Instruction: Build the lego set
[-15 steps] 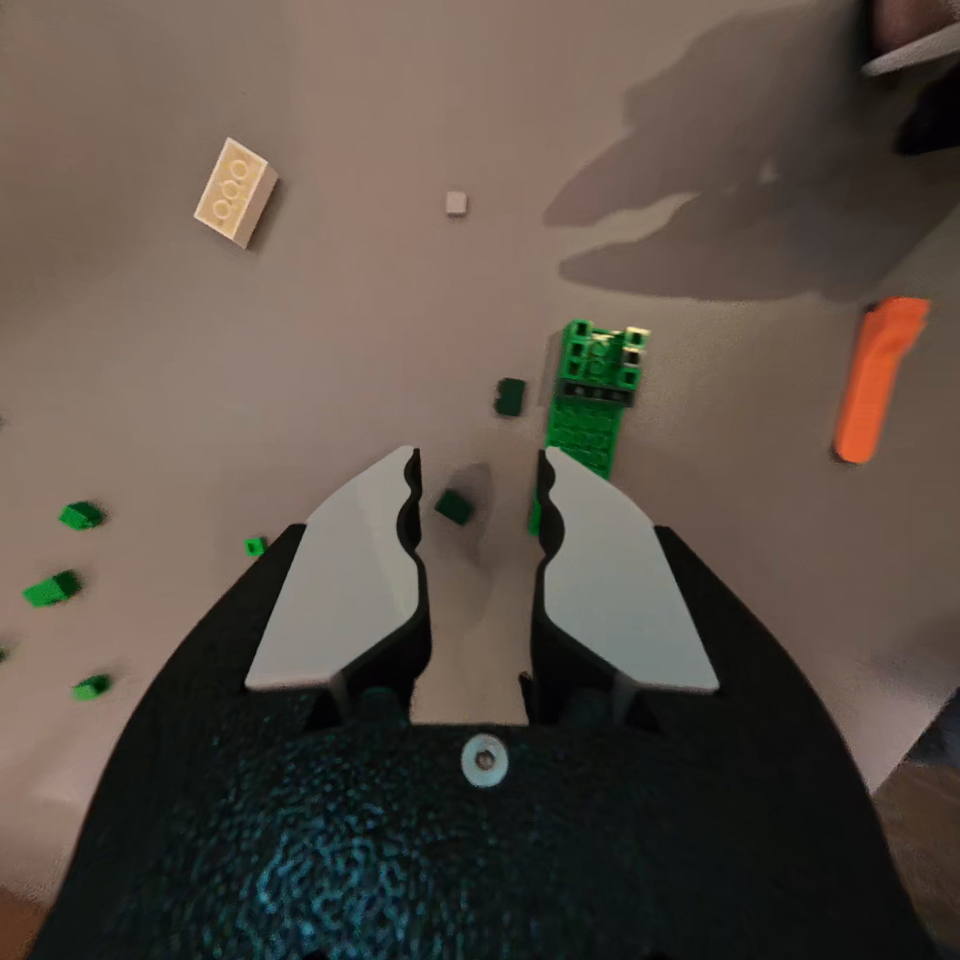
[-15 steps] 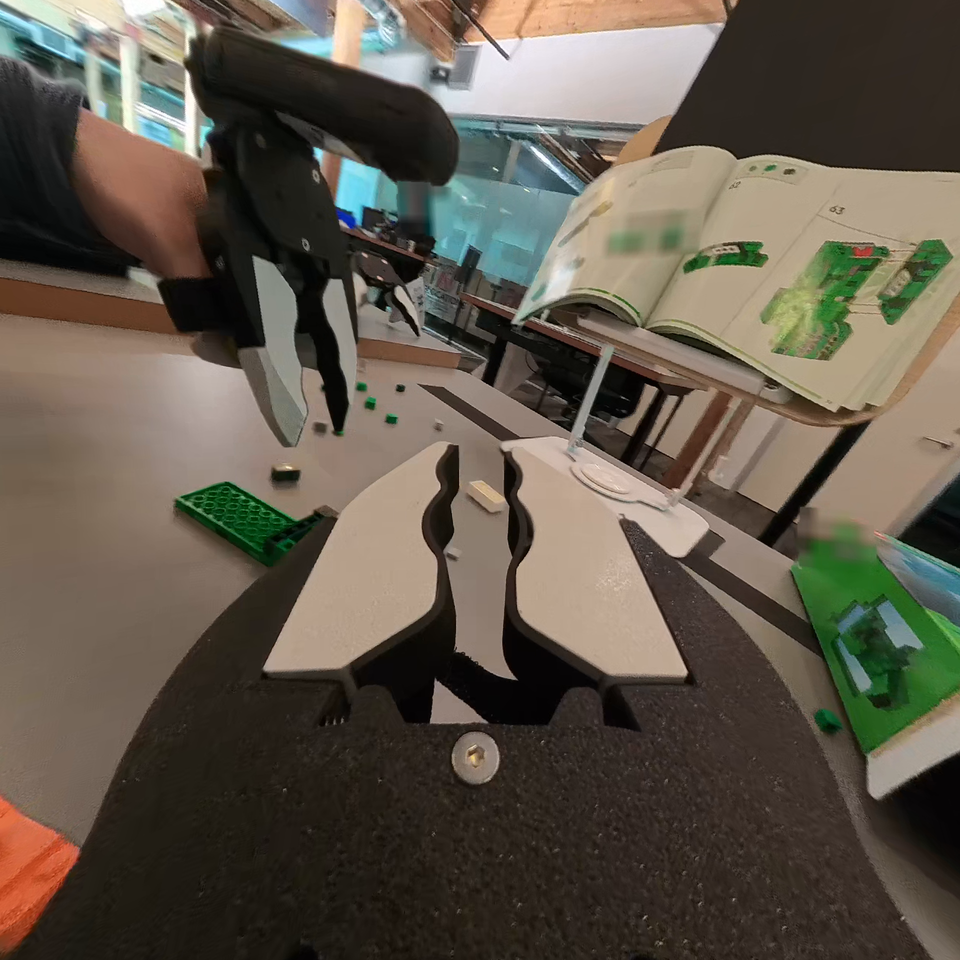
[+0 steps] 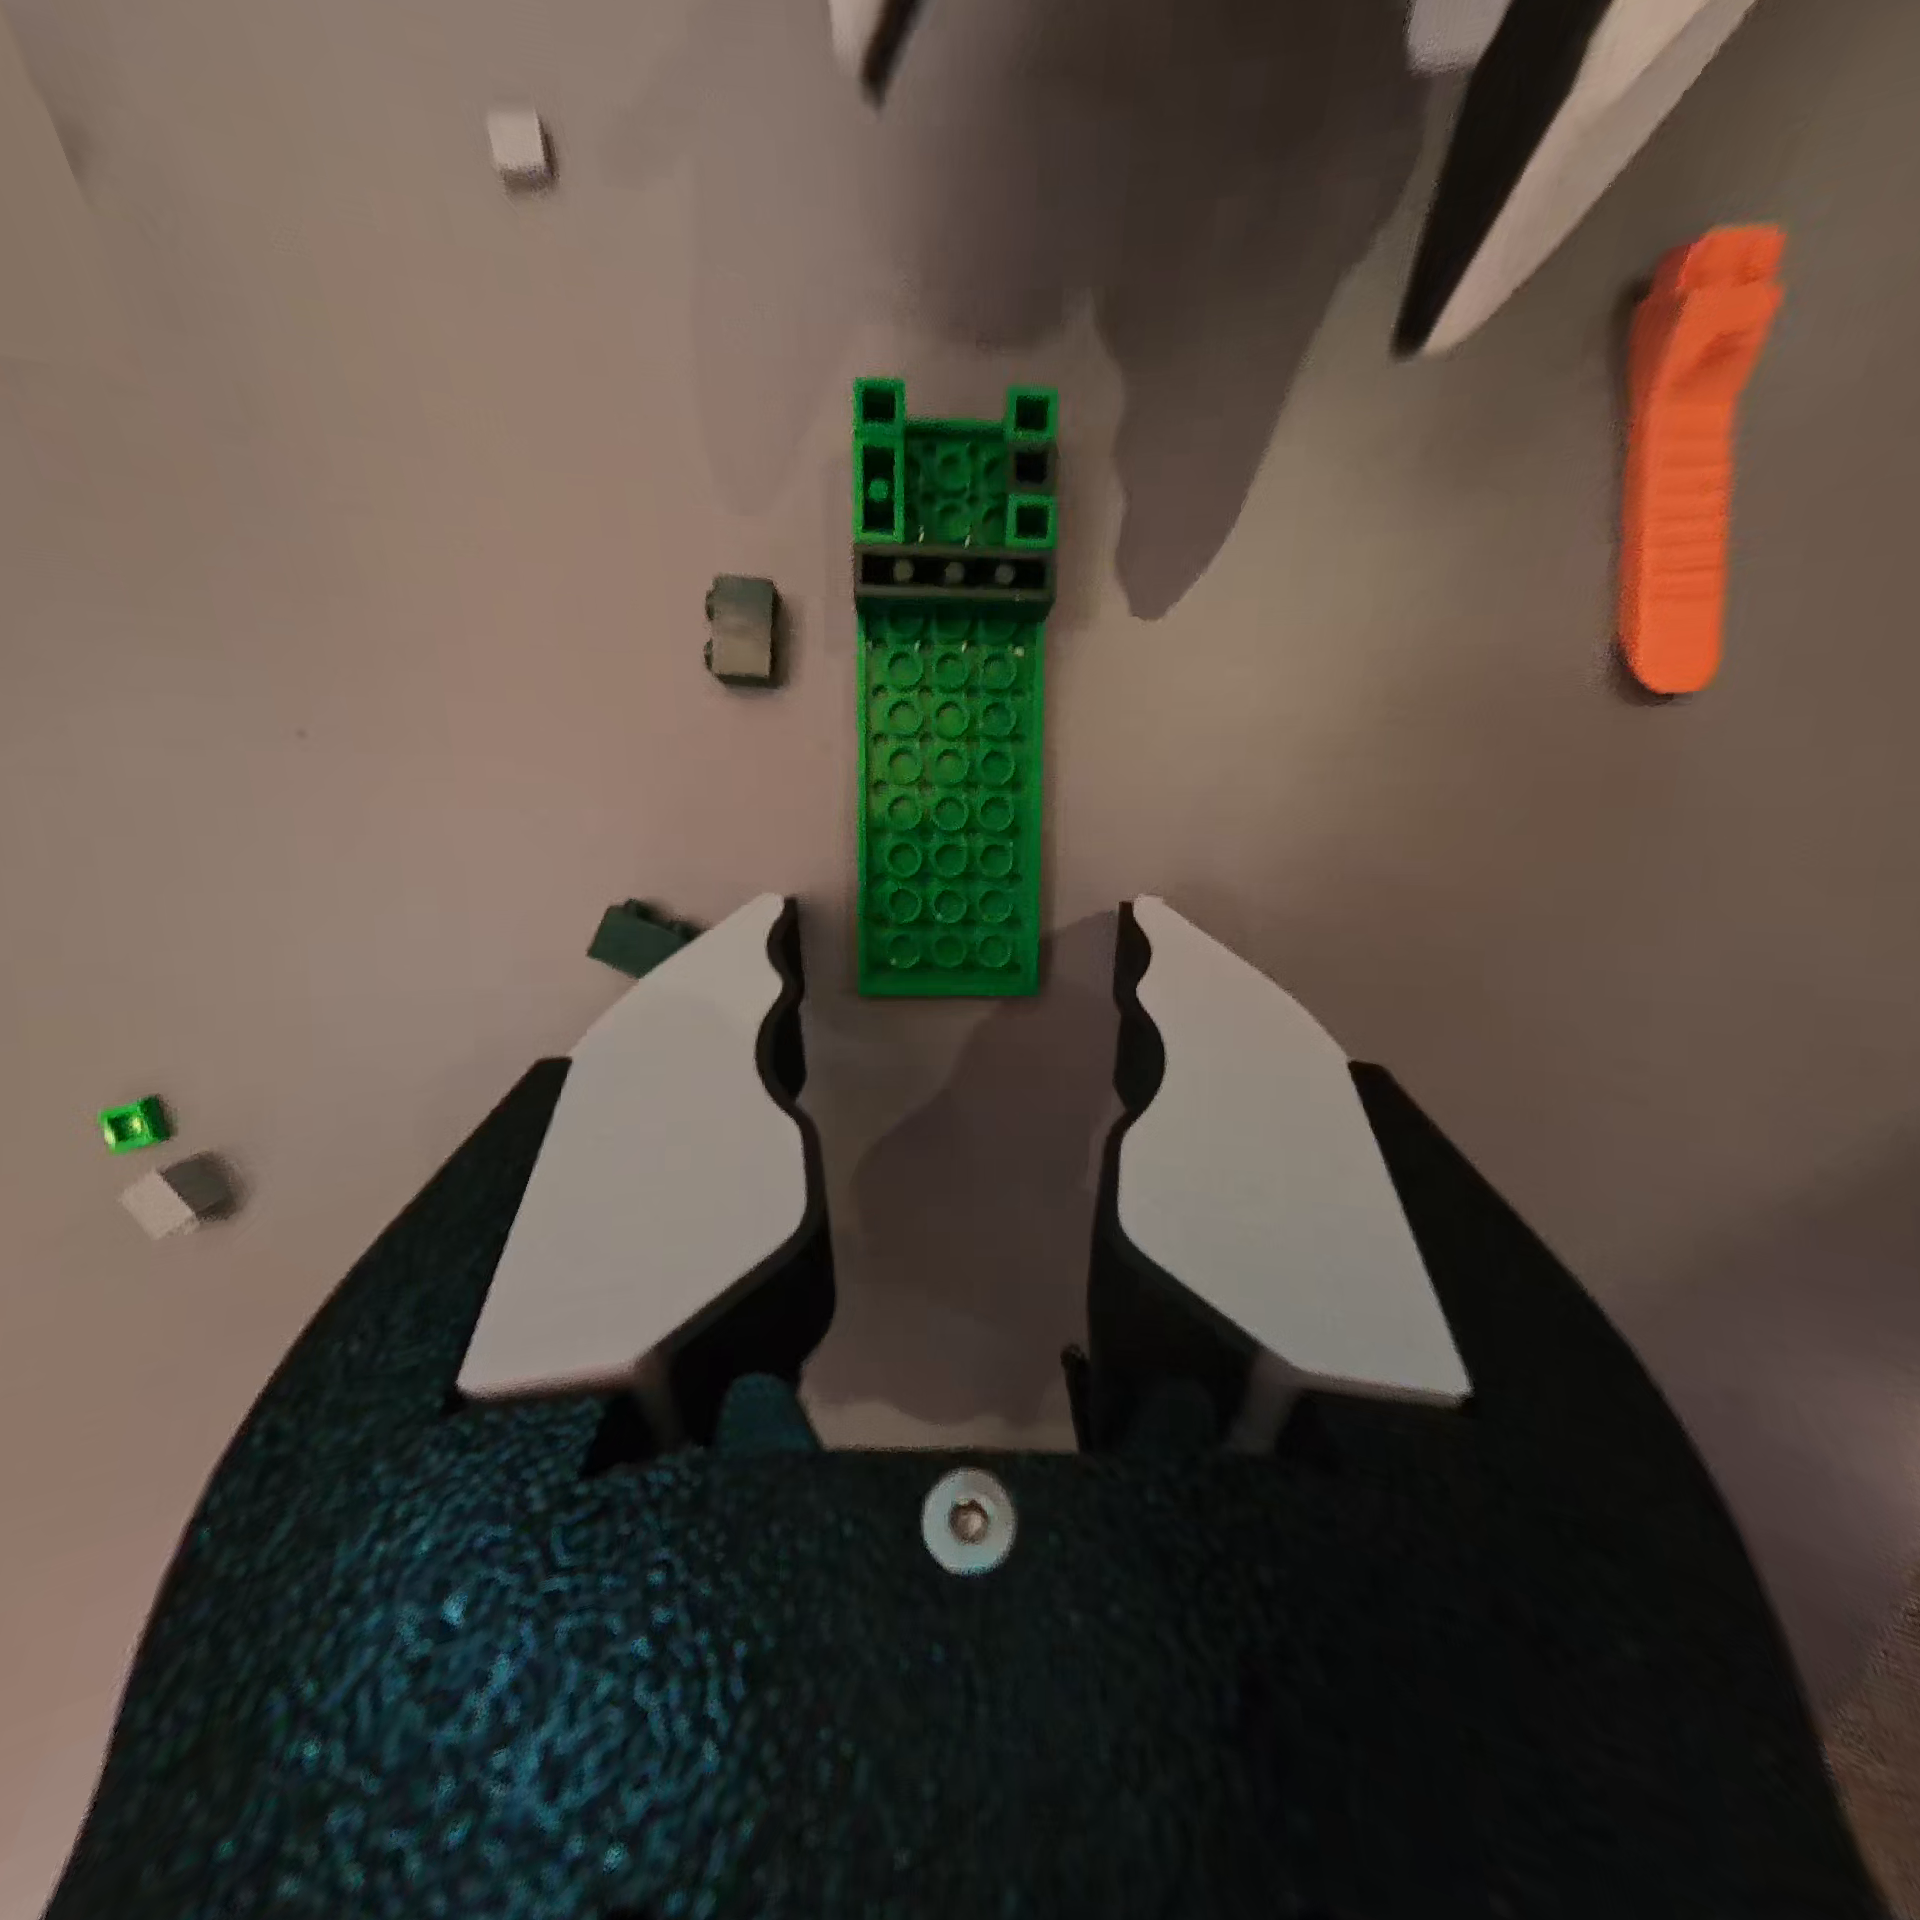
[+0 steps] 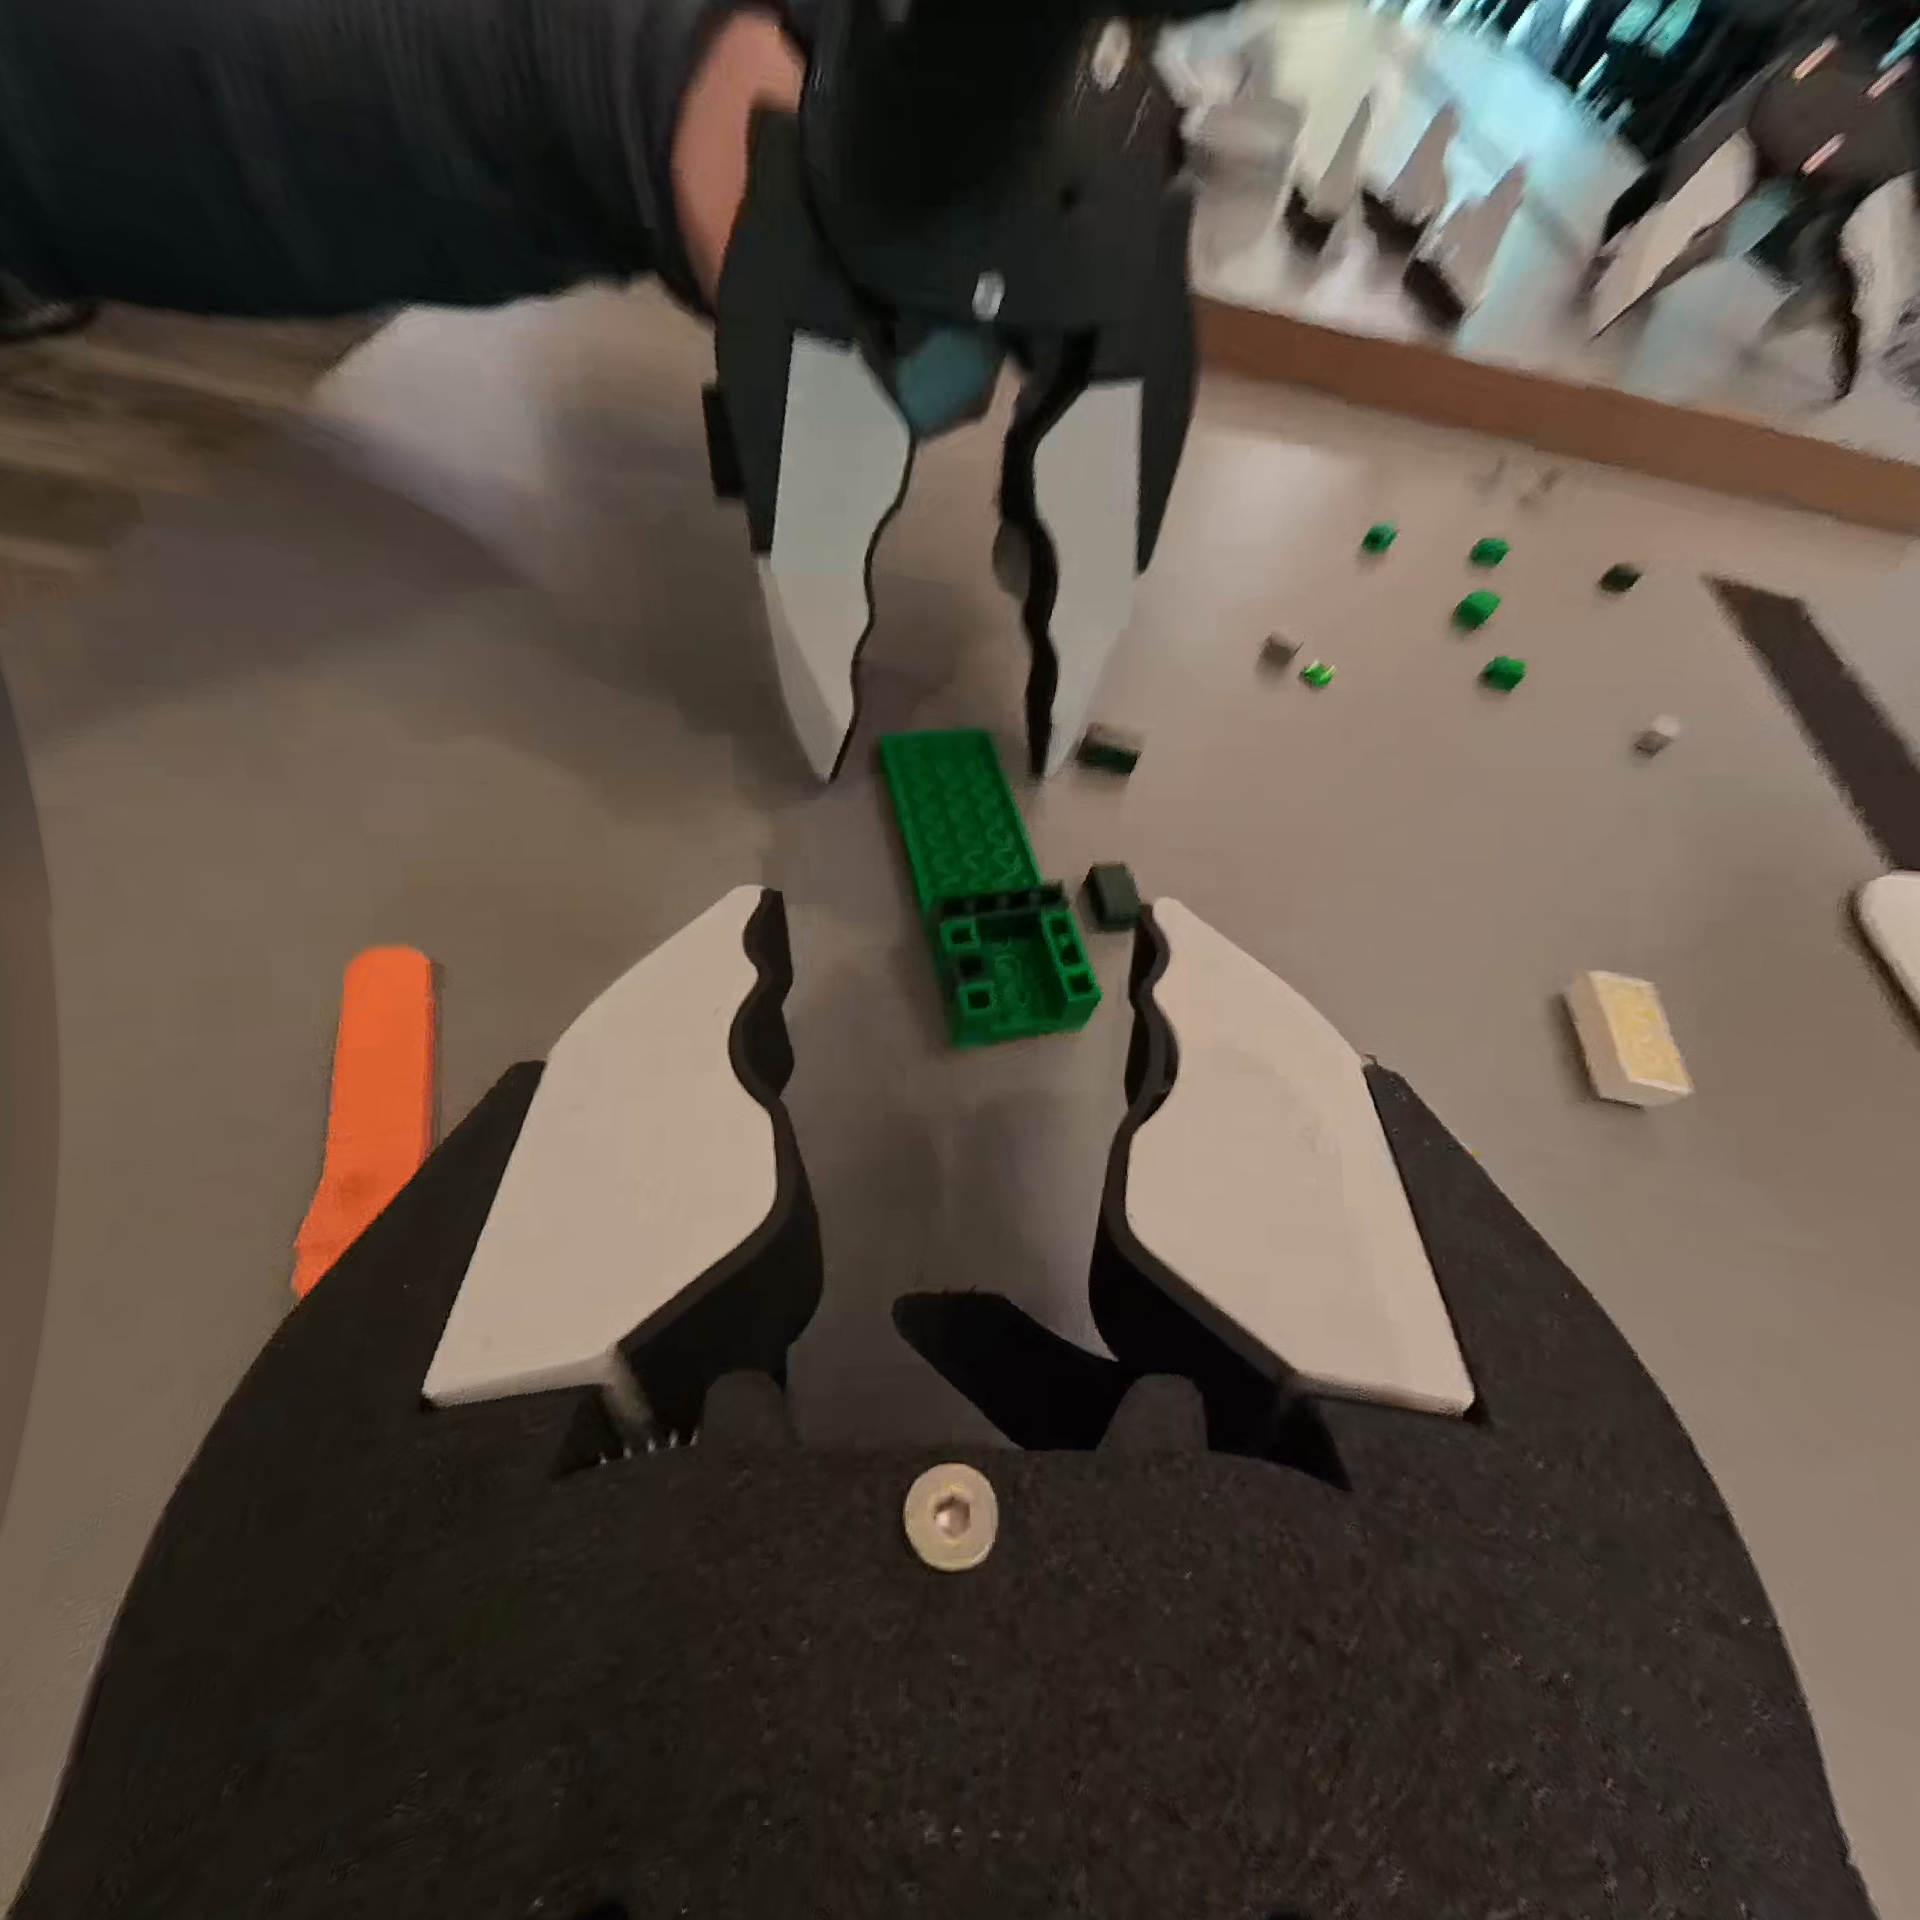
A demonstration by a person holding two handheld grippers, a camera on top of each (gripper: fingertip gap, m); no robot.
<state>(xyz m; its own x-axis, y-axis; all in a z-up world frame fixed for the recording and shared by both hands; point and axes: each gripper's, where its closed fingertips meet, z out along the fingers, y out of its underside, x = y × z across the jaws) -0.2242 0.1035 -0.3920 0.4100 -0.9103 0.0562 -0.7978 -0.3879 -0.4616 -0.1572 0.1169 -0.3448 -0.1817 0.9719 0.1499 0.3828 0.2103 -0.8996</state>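
Observation:
A long green Lego plate with a built-up block at one end [image 3: 951, 727] lies upside down on the grey table; it also shows in the right wrist view [image 4: 977, 894]. My left gripper [image 3: 956, 914] is open and empty, its tips flanking the plate's near end. My right gripper [image 4: 956, 914] is open and empty, its tips on either side of the plate's built-up end. The left gripper also shows across the plate in the right wrist view [image 4: 940, 764]. A dark green brick [image 3: 743, 629] lies beside the plate, also seen in the right wrist view [image 4: 1112, 894].
An orange brick separator [image 3: 1694, 457] lies right of the plate, at the left in the right wrist view [image 4: 374, 1101]. A cream brick [image 4: 1626, 1034] and several small green pieces [image 4: 1475, 608] lie scattered. Small grey bricks [image 3: 177, 1195] and a dark piece [image 3: 634, 930] sit nearby. Spacing between my two grippers at the tips: around 9 centimeters. About 5 centimeters separates my left fingertips from the dark green brick [image 3: 743, 629]. The right camera catches it too, in the right wrist view [image 4: 1109, 886].
Both grippers have opened wider and moved in over the green plate from opposite ends. The right gripper has tilted down from the instruction book to the table.

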